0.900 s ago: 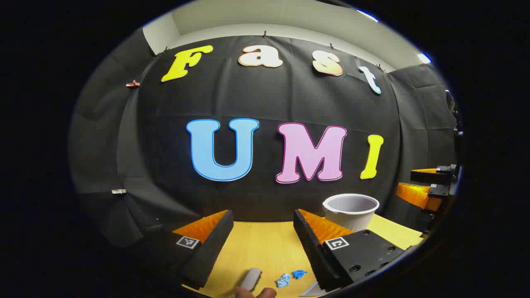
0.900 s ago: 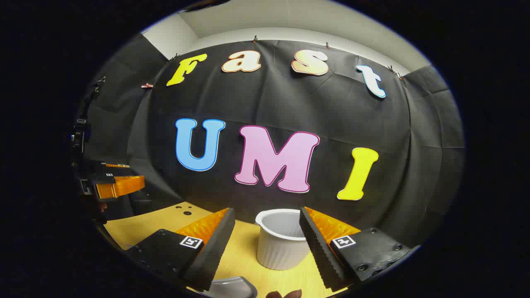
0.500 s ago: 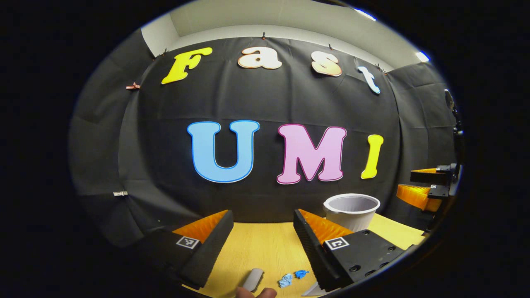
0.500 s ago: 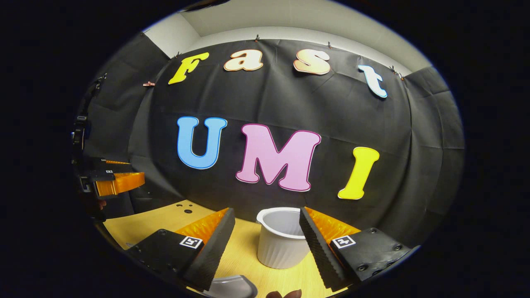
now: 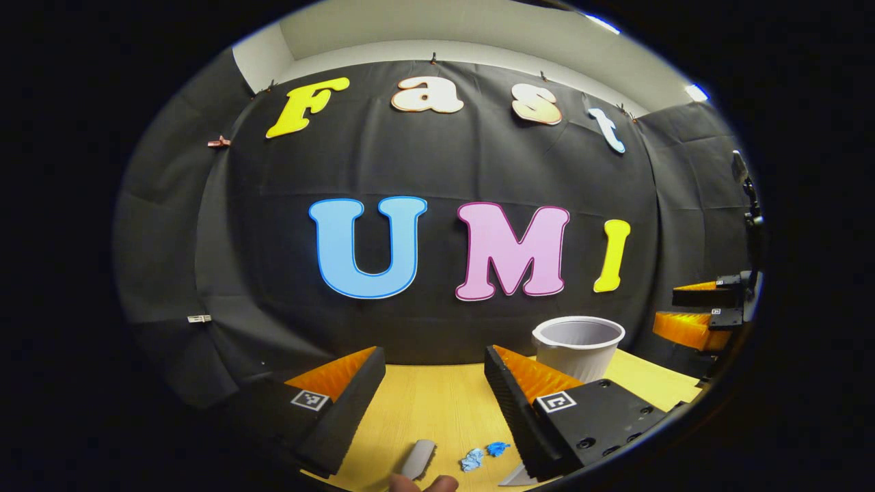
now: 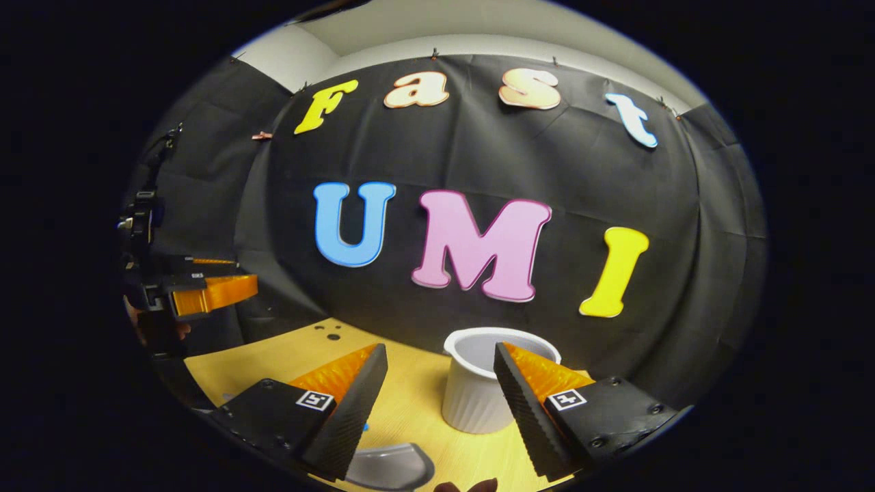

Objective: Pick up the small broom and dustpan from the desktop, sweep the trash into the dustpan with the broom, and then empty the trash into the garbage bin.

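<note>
In the left gripper view, your left gripper point(image 5: 433, 383) hangs above the desktop point(image 5: 431, 403) with its jaws wide and nothing between them; the grey broom handle point(image 5: 418, 459) and the blue trash scraps point(image 5: 480, 455) lie just below, so I judge you are lined up to drop onto the broom. In the right gripper view, your right gripper point(image 6: 437, 386) is likewise wide and empty, with the grey dustpan point(image 6: 389, 468) right beneath and the white garbage bin point(image 6: 482, 393) standing upright just beyond, presumably kept near for emptying.

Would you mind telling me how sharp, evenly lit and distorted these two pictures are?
Left gripper view: sharp, evenly lit, wall and desk edge bowed by the fisheye; bright ceiling light at upper right. Right gripper view: equally sharp, the white bin crisp, soft shadows on the desk, no glare.
</note>
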`<act>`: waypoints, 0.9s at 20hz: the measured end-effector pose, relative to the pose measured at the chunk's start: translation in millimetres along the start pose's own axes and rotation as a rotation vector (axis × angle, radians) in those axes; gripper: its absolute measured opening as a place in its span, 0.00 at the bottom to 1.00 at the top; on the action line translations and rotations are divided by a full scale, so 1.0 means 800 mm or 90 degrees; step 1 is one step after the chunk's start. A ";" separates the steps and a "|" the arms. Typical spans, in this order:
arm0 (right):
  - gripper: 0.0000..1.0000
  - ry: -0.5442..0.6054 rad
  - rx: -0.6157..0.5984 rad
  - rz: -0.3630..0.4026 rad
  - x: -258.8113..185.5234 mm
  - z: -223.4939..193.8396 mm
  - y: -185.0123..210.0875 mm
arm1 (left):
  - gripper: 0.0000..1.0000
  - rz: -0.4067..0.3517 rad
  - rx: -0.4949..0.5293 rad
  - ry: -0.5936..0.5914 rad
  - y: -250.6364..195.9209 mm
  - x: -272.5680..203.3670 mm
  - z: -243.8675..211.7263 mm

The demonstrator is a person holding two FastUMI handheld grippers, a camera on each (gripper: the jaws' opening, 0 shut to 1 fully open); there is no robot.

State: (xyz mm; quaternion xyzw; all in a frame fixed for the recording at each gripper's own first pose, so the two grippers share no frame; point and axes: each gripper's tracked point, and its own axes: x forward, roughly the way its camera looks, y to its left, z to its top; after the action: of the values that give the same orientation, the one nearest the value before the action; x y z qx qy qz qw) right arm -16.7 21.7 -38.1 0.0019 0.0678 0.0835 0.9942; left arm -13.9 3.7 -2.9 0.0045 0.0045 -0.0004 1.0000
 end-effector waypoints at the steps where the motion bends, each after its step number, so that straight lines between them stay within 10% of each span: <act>1: 0.98 0.041 -0.004 0.027 -0.005 -0.025 0.002 | 0.94 0.000 -0.002 0.003 0.000 -0.001 -0.004; 7: 0.98 0.290 -0.027 0.156 -0.064 -0.191 0.019 | 0.94 0.002 -0.003 0.014 0.005 -0.010 -0.013; 18: 0.96 0.568 -0.098 0.226 -0.111 -0.395 0.042 | 0.94 0.008 0.000 0.034 0.014 -0.029 -0.030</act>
State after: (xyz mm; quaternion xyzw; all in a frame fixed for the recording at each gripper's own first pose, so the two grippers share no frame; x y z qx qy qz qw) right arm -152.0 37.6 -338.9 -0.0959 0.4795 0.2490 0.8360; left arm -37.6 15.5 -26.3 0.0044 0.0315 0.0061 0.9995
